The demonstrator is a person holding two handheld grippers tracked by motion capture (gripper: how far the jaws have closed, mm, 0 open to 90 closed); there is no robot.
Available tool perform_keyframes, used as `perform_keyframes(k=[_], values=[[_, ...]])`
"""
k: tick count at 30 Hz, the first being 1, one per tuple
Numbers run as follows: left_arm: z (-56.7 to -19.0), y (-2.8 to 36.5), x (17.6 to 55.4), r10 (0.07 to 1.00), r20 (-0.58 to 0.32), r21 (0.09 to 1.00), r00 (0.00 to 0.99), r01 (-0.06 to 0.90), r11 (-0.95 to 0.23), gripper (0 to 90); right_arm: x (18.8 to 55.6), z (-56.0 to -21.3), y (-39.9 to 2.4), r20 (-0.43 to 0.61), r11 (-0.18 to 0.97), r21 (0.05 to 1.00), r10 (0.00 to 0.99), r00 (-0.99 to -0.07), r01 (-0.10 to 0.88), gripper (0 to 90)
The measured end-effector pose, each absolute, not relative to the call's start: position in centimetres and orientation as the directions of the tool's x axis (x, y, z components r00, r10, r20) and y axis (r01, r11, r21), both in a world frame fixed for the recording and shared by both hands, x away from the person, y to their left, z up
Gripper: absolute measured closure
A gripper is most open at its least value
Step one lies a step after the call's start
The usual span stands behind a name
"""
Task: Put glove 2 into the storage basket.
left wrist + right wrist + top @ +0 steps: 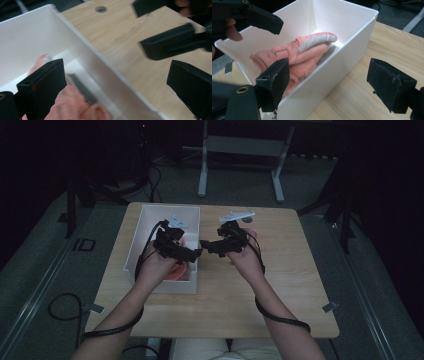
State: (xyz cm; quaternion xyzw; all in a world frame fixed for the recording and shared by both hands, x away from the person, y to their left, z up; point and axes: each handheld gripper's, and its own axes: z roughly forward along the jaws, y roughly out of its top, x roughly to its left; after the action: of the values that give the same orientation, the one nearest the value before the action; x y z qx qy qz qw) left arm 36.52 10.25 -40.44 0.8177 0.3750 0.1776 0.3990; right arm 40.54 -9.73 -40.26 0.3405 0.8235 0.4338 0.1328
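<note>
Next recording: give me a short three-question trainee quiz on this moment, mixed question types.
1. True or false: the pink garment lies inside the white box.
2. The left claw is: A) shut on the garment, B) open with nothing in it, C) resting on the table.
3. What surface does the box stand on?

Key: 1 true. 2 B; its jaws stand apart above the box's edge. 3 the wooden table.
</note>
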Motion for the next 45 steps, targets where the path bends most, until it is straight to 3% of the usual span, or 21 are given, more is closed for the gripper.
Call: perform_keyframes(k=[16,35,45], values=[[-42.2,5.3,32.8,0.633,0.002,0.794,0.774,0.383,-0.472,1.8,38.9,-43.5,-15.2,0.016,0.422,0.793,0.706,-0.708,0.439,16.7],[-48.0,0.0,29.0,0.458,0.052,0.729,0.887,0.280,-0.625,1.8,36.4,-49.7,-18.4,0.000,0.464,0.764,0.694,-0.720,0.448,16.3],[-51.6,-0.9,28.7,0.415,0.010,0.717,0.910,0.283,-0.637,1.8,35.7,-53.0,-19.7,0.001,0.489,0.736,0.691,-0.723,0.468,16.2]])
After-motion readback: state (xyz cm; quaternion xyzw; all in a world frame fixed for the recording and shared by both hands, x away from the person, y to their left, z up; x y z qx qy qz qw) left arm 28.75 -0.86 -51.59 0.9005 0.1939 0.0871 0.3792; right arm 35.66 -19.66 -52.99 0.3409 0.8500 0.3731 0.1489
